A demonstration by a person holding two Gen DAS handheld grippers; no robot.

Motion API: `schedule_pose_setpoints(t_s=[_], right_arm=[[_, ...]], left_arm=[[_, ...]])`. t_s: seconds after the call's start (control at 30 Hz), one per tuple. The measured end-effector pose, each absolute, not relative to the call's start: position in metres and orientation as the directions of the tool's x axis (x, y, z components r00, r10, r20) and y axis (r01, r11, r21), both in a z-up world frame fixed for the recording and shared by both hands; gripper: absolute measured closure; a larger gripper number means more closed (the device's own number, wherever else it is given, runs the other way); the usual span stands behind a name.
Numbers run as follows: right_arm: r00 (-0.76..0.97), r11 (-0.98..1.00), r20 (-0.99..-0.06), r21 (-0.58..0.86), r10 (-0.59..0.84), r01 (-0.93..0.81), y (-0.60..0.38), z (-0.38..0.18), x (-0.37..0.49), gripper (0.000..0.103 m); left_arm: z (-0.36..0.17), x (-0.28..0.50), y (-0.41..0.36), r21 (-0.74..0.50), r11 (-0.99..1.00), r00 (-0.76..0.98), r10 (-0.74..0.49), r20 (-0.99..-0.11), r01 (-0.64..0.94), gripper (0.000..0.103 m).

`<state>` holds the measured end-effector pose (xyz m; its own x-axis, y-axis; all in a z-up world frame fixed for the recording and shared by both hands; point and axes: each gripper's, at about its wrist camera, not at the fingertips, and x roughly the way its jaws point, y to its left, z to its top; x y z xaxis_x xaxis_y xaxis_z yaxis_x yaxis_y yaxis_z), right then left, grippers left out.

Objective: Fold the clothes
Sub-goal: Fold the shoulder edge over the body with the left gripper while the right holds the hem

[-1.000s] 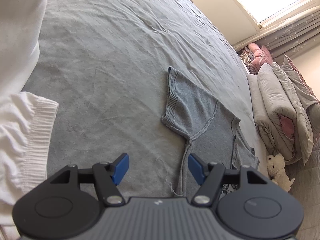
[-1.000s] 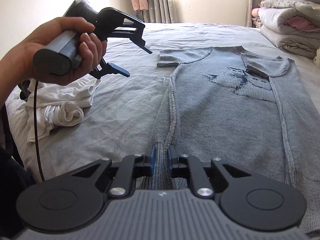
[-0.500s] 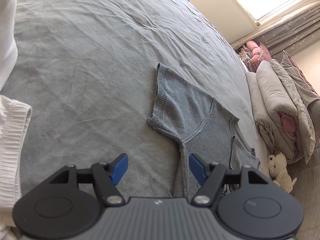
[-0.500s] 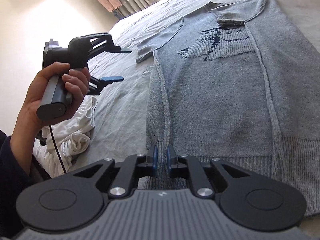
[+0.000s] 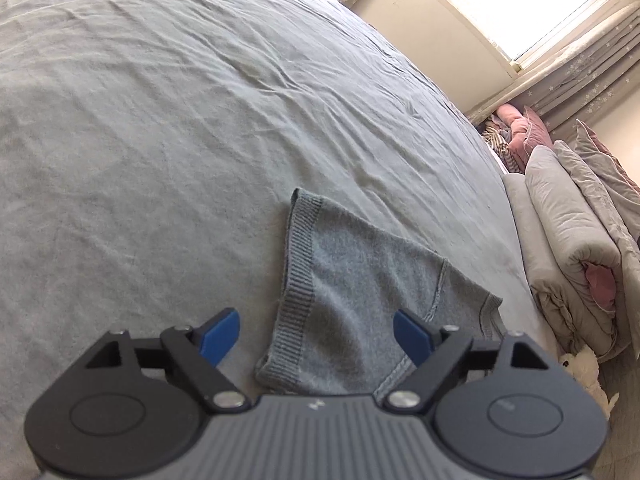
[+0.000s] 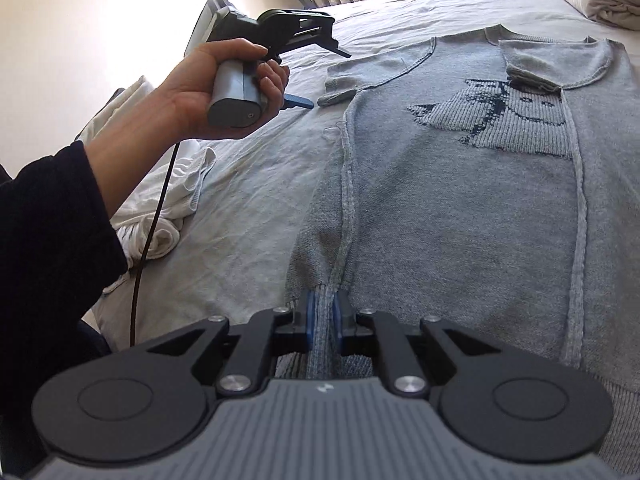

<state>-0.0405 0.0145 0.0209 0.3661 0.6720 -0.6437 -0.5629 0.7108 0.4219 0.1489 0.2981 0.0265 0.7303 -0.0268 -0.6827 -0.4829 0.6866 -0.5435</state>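
One grey knitted sweater (image 6: 460,208) lies flat on the bed (image 5: 168,128), chest side up, with a single dark cat figure (image 6: 492,116) knitted across it. Both short sleeves are in sight: one (image 6: 376,70) spread out on the sheet at the left, the other (image 6: 536,64) folded in over the chest.

My right claw (image 6: 323,326) is closed tight on the ribbed hem at the sweater's lower left corner, right where the side seam runs down; the knit is bunched between the two blue pads.

My left claw (image 5: 316,334) stands wide, and its jaws have just been opening further. The spread sleeve's ribbed cuff (image 5: 296,280) sits between the two blue fingertips in the left wrist view, but neither pad presses on it. From the right wrist view that claw (image 6: 326,76) hangs just above the sleeve's edge, held by my left hand (image 6: 216,88), one black cable trailing down from it; whether a fingertip grazes the cloth there is hard to say.

To the left of the sweater lies a heap of white clothes (image 6: 160,200); I cannot count the pieces. A stack of folded quilts (image 5: 576,248) lies by the window, and one pale soft toy (image 5: 588,376) lies beside it.
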Motion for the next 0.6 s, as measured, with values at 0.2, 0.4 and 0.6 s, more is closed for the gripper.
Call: schedule_pose_setpoints(t_s=[0.2,0.4,0.6], right_arm=[[0.365,0.699,-0.61,0.502,0.703,-0.509,-0.001,0.028,-0.036,0.092],[0.36,0.688,-0.596,0.526,0.718,-0.501,-0.006,0.033,-0.038,0.092],[0.374,0.681,-0.574,0.544,0.728,-0.491,-0.013,0.038,-0.041,0.092]], left_arm=[[0.025,0.178,0.29,-0.454,0.718,0.721,0.096,-0.686,-0.528,0.023],[0.024,0.185,0.264,-0.336,0.799,0.702,0.144,-0.698,-0.498,0.098],[0.055,0.175,0.25,-0.423,0.803,0.773,0.072,-0.63,-0.42,0.098]])
